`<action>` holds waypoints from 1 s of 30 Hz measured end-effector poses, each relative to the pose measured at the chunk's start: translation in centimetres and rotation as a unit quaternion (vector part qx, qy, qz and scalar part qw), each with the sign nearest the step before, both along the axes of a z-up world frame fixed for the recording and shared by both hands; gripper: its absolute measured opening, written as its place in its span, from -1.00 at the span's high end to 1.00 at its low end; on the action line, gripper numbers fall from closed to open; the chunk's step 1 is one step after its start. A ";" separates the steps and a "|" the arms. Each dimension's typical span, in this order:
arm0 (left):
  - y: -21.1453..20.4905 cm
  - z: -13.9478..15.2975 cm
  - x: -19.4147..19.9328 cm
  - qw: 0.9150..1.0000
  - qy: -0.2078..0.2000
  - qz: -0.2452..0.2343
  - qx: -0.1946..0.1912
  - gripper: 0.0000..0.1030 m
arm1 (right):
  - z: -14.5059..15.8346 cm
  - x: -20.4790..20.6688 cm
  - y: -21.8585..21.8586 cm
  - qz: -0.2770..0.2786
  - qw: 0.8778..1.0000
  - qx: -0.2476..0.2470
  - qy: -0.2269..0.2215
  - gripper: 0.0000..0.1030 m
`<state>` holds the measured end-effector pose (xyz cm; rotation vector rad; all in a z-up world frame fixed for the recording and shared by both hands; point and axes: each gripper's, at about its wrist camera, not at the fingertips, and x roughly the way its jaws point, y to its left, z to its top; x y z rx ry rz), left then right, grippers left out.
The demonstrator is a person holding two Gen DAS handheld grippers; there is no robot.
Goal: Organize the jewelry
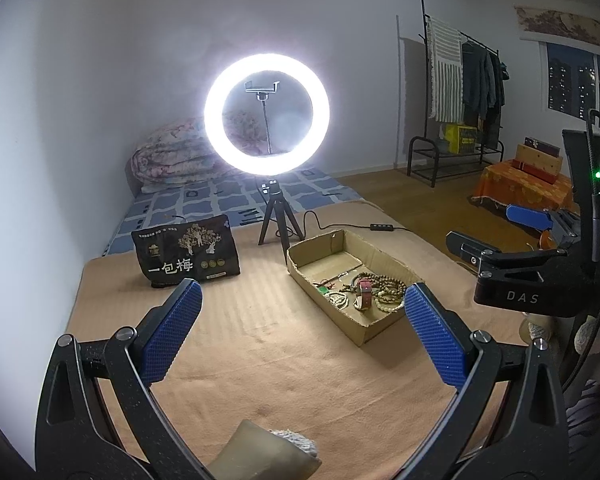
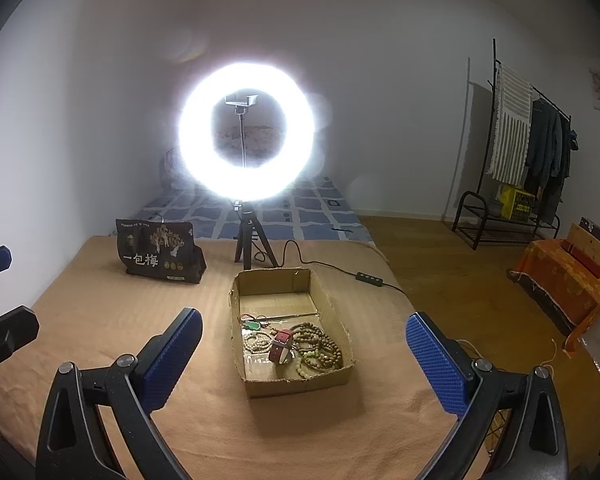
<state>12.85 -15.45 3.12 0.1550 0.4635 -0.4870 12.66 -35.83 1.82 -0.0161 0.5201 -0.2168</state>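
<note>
1. Left wrist view: your left tool (image 1: 302, 312) hangs released, fingers spread wide with nothing between them, above the tan blanket (image 1: 260, 340) on the bed. The cardboard box (image 1: 384, 330) sits ahead and to the right of this tool, its near corner just beyond the right finger. The jewelry (image 1: 364, 286) lies heaped in the box's near end: bead strands, a red-strapped watch (image 1: 365, 289), a green pendant on a cord. Your right tool (image 1: 500, 236) shows further right, side-on.

2. Right wrist view: your right tool (image 2: 304, 340) is also released, jaws wide and empty, and the box (image 2: 300, 386) lies straight ahead between the fingers. The watch (image 2: 281, 346) stands on edge in the middle of the pile, pale beads (image 2: 258, 342) to its left, darker strands (image 2: 320, 344) to its right.

3. All the jewelry seen here is inside the box, tangled together. That fits either a pile waiting to be sorted or pieces already gathered in, so judge by what you intend.

4. If you reach in, the right tool is better lined up. Pinch one strand only, well clear of its neighbours, and lift slowly so loops do not drag others along. Mind the glare from the ring light (image 2: 246, 132).
</note>
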 end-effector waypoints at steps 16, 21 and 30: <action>0.0 0.0 0.0 1.000 0.000 0.001 0.001 -1.00 | -0.1 0.2 -0.2 -0.003 1.000 0.004 0.001 -0.99; -0.1 0.1 -0.1 1.000 -0.001 0.001 0.001 -1.00 | -0.2 0.1 -0.2 -0.003 1.000 0.004 0.003 -0.99; 0.0 0.2 0.0 1.000 -0.002 0.003 0.002 -1.00 | -0.3 0.2 -0.2 -0.002 1.000 0.002 0.004 -0.99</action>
